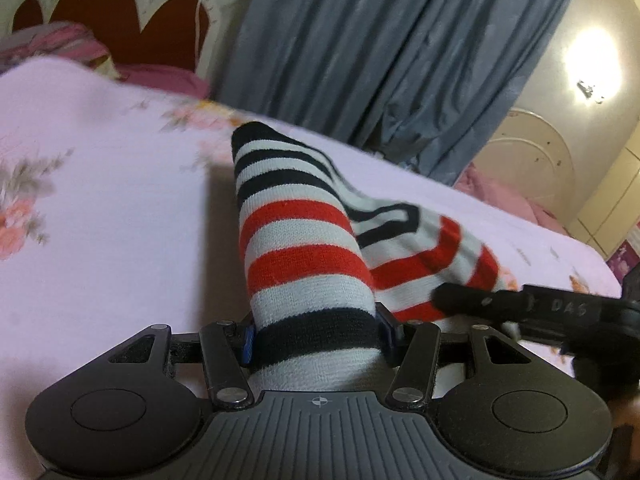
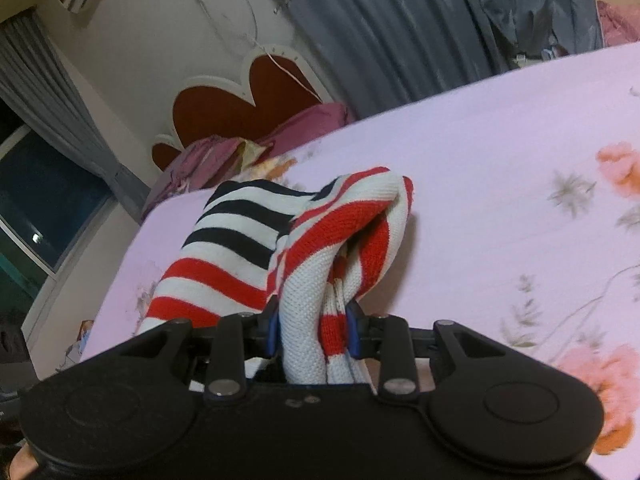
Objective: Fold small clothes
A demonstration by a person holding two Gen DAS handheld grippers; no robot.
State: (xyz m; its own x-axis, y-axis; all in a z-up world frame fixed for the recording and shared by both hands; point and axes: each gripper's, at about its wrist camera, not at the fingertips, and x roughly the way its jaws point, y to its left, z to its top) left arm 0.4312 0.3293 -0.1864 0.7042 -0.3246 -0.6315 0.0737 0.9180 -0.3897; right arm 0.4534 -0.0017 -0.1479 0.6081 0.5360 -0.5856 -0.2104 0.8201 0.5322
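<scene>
The striped garment (image 1: 304,248) is held above the floral sheet (image 1: 104,208), gripped at both ends; a broad banded section is pinched by the left gripper (image 1: 316,338), its blue pads (image 1: 248,344) pressed against the cloth; a bunched fold of the same garment (image 2: 320,248) is clamped narrowly in the right gripper (image 2: 314,332); the right gripper (image 1: 520,304) is seen just beside the left; grey curtains (image 1: 380,48) and a headboard (image 2: 240,108) are noted behind.

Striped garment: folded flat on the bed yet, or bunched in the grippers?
Bunched: the striped garment is pinched by the left gripper and right gripper, above the bedsheet.
</scene>
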